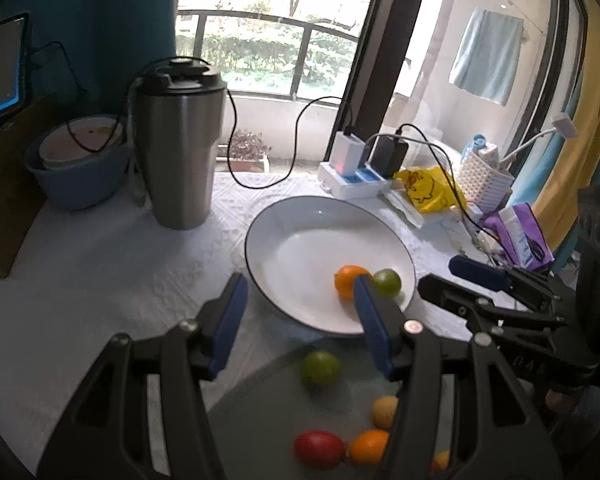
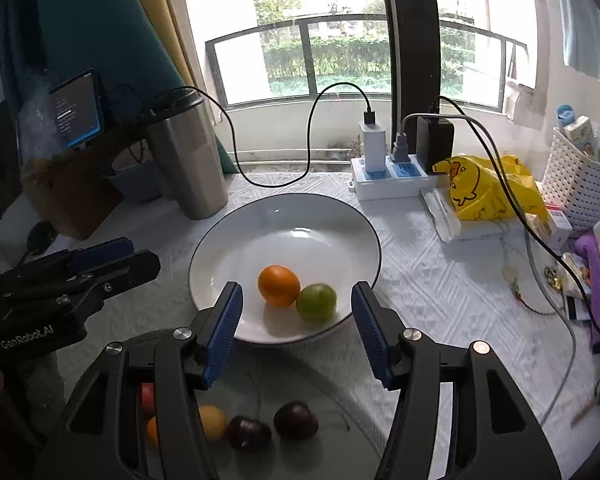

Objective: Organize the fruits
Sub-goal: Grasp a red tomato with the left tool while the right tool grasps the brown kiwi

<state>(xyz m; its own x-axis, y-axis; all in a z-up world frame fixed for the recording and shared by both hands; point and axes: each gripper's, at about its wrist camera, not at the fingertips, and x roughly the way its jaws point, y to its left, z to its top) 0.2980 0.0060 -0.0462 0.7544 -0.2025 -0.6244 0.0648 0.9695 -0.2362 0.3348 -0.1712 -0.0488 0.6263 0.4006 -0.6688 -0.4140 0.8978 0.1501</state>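
A white plate (image 1: 300, 240) (image 2: 284, 224) holds an orange fruit (image 1: 345, 277) (image 2: 279, 285) and a green fruit (image 1: 388, 282) (image 2: 317, 301) side by side near its front edge. In front of it, a grey dish (image 1: 260, 412) (image 2: 336, 448) carries a green fruit (image 1: 321, 367), a red one (image 1: 319, 448), orange (image 1: 368, 446) and yellow (image 1: 385, 411) ones, plus two dark fruits (image 2: 249, 433) (image 2: 296, 420). My left gripper (image 1: 300, 314) (image 2: 144, 255) hangs open above the plate's near rim, nothing between its pads. My right gripper (image 2: 296, 320) (image 1: 446, 278) is open too, over the plate's front edge, empty.
A steel tumbler (image 1: 178, 148) (image 2: 188, 160) and stacked bowls (image 1: 80, 164) stand back left. A power strip with chargers (image 2: 392, 168), trailing cables, a yellow bag (image 2: 488, 188) and a white basket (image 2: 580, 184) crowd the back right. A white patterned cloth (image 2: 440, 280) covers the table.
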